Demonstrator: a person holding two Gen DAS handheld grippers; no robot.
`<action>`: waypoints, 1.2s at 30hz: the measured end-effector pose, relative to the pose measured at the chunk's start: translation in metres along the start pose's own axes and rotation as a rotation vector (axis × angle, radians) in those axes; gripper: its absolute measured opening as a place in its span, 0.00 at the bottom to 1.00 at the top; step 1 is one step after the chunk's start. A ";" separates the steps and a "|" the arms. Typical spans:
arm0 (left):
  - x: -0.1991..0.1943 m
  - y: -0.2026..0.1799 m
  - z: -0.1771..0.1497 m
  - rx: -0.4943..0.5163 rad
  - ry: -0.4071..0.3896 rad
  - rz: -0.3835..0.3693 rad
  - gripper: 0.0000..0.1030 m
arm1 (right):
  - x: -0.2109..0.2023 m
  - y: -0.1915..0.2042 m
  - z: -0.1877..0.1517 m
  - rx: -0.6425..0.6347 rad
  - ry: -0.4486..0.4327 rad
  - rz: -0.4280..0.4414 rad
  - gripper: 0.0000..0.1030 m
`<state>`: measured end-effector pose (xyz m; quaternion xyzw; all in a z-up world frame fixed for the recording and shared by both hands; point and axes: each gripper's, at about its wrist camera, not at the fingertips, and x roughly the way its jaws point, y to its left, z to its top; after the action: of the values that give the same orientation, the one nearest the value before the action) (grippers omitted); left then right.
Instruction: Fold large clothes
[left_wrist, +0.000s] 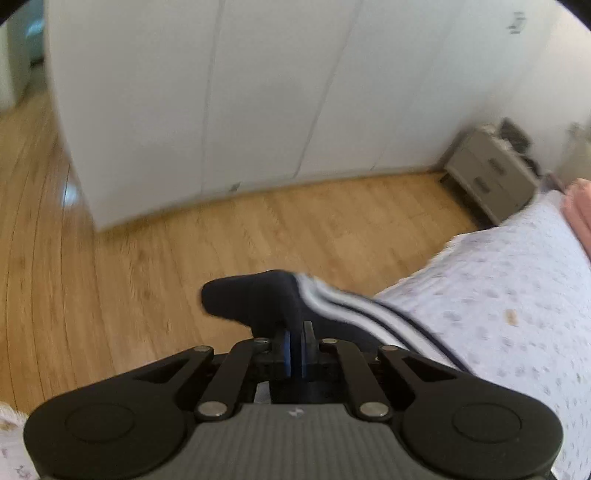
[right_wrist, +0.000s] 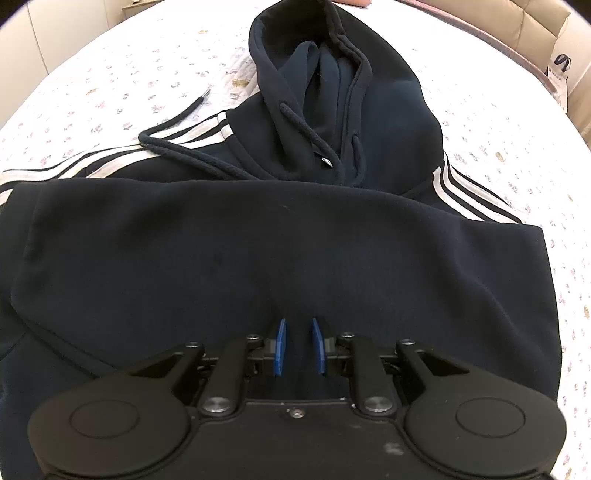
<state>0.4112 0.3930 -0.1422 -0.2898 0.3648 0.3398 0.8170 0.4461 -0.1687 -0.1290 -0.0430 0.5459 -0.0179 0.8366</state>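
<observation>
I had the left gripper clamped tight on the cuff end of the hoodie's striped sleeve, low in the centre of the left wrist view, its blue pads pinching dark cloth so that the end stuck up past them over the wooden floor. I judged this hold was meant to carry the sleeve back across the body for a fold. To the right of it the sleeve trailed onto the flowered bedspread, and beyond stood the white wardrobe and a grey drawer unit, well apart from the work.

In the right wrist view the navy hoodie lay spread on the bed, filling the middle of the frame, the hood bunched at upper centre with its drawcord looping to the left. The right gripper stood partly open at lower centre, pressed down toward the folded body; whether cloth was pinched between its pads I could not tell. I took it as pinning the garment. The loose drawcord and the lumpy hood looked likeliest to spoil a flat fold.
</observation>
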 end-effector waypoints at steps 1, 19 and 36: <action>-0.008 -0.006 0.000 0.025 -0.026 -0.017 0.05 | 0.000 -0.001 0.000 0.007 -0.003 0.006 0.21; -0.232 -0.281 -0.248 1.006 -0.256 -0.676 0.11 | -0.040 -0.082 -0.015 0.149 -0.110 0.124 0.26; -0.215 -0.258 -0.363 1.217 -0.314 -0.134 0.90 | -0.027 -0.100 -0.015 0.236 -0.028 0.515 0.73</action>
<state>0.3561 -0.0980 -0.1185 0.2578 0.3494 0.0581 0.8989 0.4233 -0.2670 -0.1015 0.1945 0.5213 0.1321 0.8204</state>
